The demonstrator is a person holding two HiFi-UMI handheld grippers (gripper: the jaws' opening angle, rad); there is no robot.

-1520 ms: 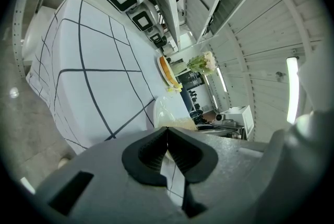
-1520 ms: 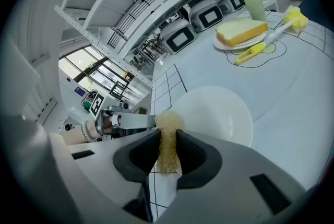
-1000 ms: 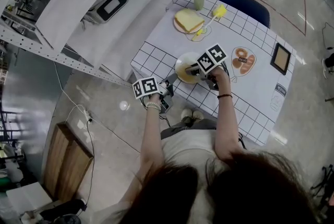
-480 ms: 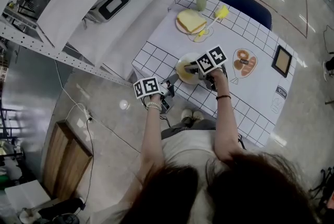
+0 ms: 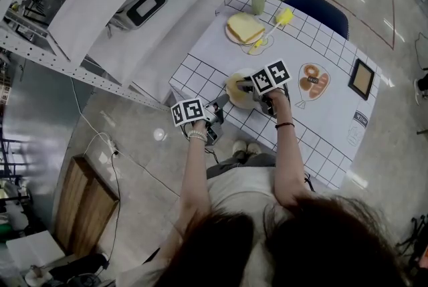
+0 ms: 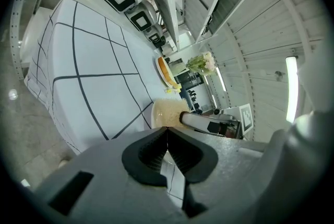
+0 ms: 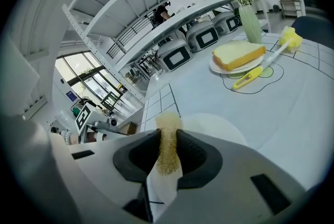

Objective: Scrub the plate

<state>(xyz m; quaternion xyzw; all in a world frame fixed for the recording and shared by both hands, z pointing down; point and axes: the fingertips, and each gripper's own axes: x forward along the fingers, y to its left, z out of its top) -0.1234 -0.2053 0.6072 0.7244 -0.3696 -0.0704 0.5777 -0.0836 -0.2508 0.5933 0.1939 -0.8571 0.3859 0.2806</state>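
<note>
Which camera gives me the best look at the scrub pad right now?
The right gripper view: the pad is close up, pinched in the right gripper at the plate. In the head view that gripper covers it. The left gripper view shows only a distant tan patch on the plate.

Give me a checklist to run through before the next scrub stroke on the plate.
1. Scrub pad clamped in the right gripper: ok.
2. Pad over the plate: ok. Pad touching its surface: cannot tell.
3. Left gripper steadying the plate: jaws together at its near edge. Whether they pinch the rim: cannot tell.
4. Plate lying wholly on the tablecloth: ok.
5. Bread, yellow brush and vase apart from the plate, at the far side: ok.
</note>
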